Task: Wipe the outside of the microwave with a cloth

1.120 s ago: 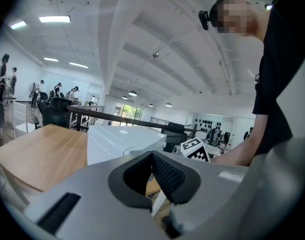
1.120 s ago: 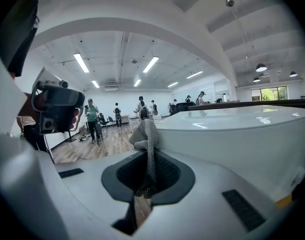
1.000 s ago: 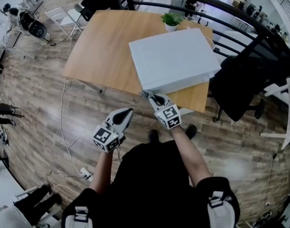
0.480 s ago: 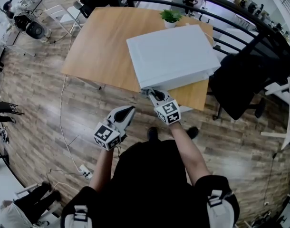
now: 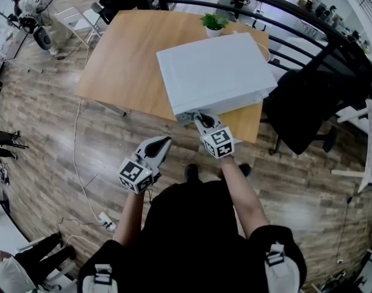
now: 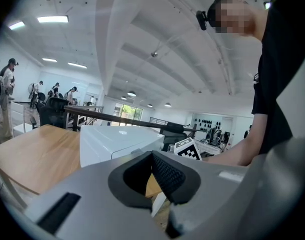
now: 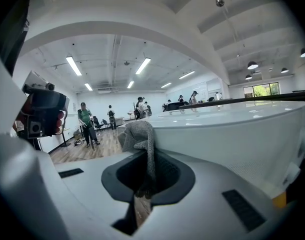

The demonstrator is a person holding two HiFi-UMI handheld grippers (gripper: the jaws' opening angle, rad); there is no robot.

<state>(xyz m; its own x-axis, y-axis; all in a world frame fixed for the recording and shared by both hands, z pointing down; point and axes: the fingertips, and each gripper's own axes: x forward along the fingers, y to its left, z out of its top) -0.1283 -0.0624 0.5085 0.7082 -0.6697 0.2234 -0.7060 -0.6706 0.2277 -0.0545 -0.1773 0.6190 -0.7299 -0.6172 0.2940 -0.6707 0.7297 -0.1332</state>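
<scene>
Right tool (image 5: 197, 117) pinches a grey cloth (image 7: 138, 133) at the microwave's (image 5: 213, 72) near edge.
Left tool (image 5: 164, 141) hangs pressed together, clear of the desk (image 5: 122, 60).

Wooden table (image 5: 122, 60) carries a white microwave (image 5: 213, 72) and potted plant (image 5: 211, 23).

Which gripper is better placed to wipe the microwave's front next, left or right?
Right. The right gripper is shut on the cloth and sits at the near front edge of the microwave. The left gripper holds nothing and is apart from the microwave.
</scene>
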